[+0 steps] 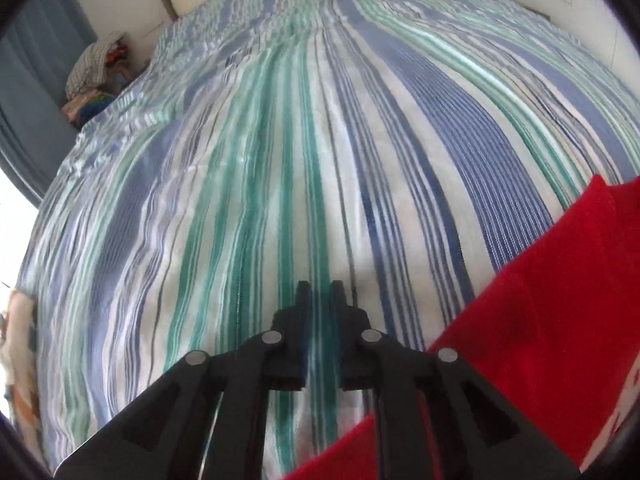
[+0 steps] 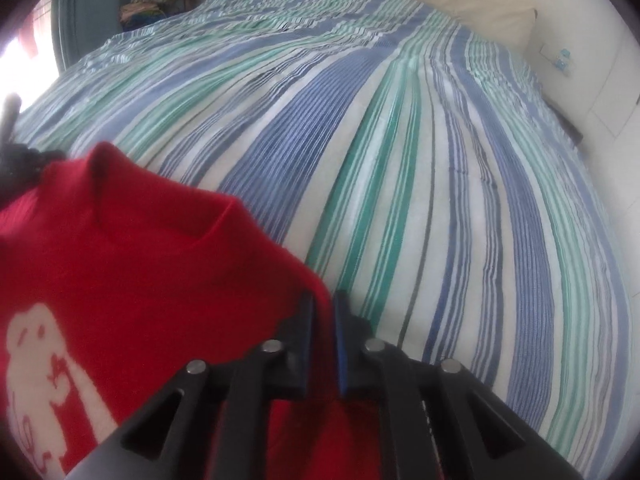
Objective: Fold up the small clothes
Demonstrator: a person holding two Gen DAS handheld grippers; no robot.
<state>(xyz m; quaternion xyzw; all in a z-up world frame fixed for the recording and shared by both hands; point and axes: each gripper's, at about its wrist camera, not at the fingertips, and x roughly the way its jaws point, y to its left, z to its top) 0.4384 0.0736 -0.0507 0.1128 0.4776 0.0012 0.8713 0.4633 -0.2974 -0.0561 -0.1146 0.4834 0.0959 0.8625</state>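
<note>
**Red sweater held over the bed, not yet laid out**

Red sweater (image 2: pixel 132 264) with a white figure on its front hangs at the near edge of the bed (image 2: pixel 400 168), lifted by at least one corner. The right tongs (image 2: pixel 323 300) are closed down on the fabric at what looks like a shoulder or upper edge, the red cloth pinched between the two fingers with only a thin gap left. The left tongs (image 1: pixel 321 289) stand nearly closed too, a narrow slot between the fingers through which the striped bedcover shows; nothing is caught at their tips, though red cloth lies against the linkage lower right in the left wrist view. A dark shape at the far left of the right wrist view sits at the sweater's other corner; it is too dim to identify.

The step in hand seems to be the opening one: carrying the garment out to spread it flat. Next it likely calls for lowering it front-down or front-up onto the cover, drawn taut between two corners so it lies without creases.

Room is ample: the striped cover runs wide and bare ahead. A heap of clothes (image 1: pixel 100 76) sits well apart beyond the far left corner, a pale pillow (image 2: pixel 472 4) at the far right.
</note>
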